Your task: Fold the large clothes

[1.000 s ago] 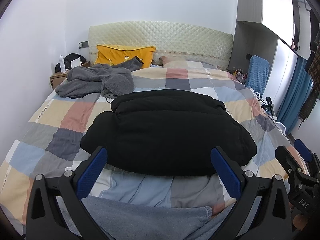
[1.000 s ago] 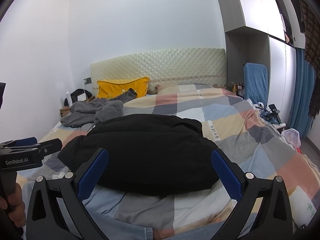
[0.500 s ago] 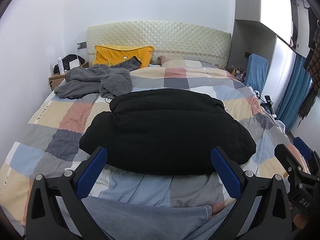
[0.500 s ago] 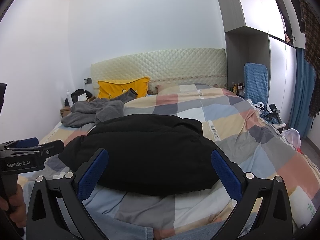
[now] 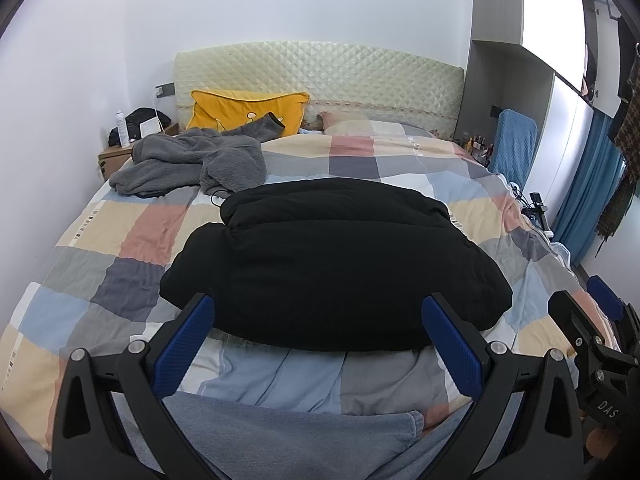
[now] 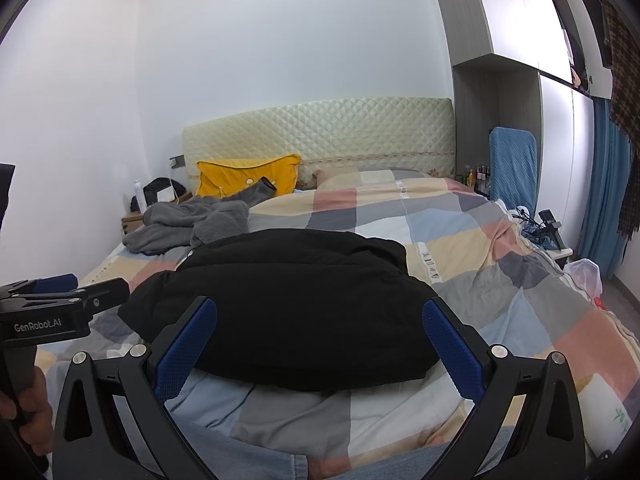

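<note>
Both the left gripper (image 5: 318,330) and the right gripper (image 6: 320,332) have jaws spread wide and hold nothing (blue pads bare), with the folded black puffer jacket (image 5: 336,268) at frame centre on the checkered duvet (image 5: 108,240).

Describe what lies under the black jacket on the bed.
The black jacket rests on the checked quilt, visible all around it. The quilt directly beneath is covered, so anything there cannot be seen.

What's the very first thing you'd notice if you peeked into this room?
The big puffy black jacket, lying folded in the middle of the checkered quilt. Next, the bright yellow pillow against the headboard, with a rumpled grey fleece garment in front of it. Both tools, left tool and right tool, hang open, holding nothing.
</note>
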Demonstrator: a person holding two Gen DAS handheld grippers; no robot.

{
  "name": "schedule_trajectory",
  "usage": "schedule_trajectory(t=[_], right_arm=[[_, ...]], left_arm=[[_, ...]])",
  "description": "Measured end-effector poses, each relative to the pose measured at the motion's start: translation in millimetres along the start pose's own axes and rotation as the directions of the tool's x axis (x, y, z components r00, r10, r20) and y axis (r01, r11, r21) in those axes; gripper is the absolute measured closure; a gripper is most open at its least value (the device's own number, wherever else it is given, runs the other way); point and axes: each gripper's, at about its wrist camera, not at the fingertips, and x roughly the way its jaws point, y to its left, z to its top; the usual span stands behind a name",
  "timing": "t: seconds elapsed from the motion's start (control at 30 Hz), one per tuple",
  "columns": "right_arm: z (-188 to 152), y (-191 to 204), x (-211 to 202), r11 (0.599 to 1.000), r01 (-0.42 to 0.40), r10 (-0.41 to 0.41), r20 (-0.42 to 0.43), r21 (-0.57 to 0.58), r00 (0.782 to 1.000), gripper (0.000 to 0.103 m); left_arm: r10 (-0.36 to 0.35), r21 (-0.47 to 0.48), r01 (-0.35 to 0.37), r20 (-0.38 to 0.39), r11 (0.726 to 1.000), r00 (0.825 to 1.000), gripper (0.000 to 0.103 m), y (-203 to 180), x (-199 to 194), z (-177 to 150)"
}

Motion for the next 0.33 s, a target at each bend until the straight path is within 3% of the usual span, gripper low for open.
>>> schedule_trajectory(t=[0.33], right_arm=[[0.9,0.8,-1.9,1.0,-0.004,0.004,0.002,-0.004,1.0,0.0]], left_arm=[[0.0,0.0,0.0,0.0,1.0,1.0,0.0,0.5,-0.1,0.5]])
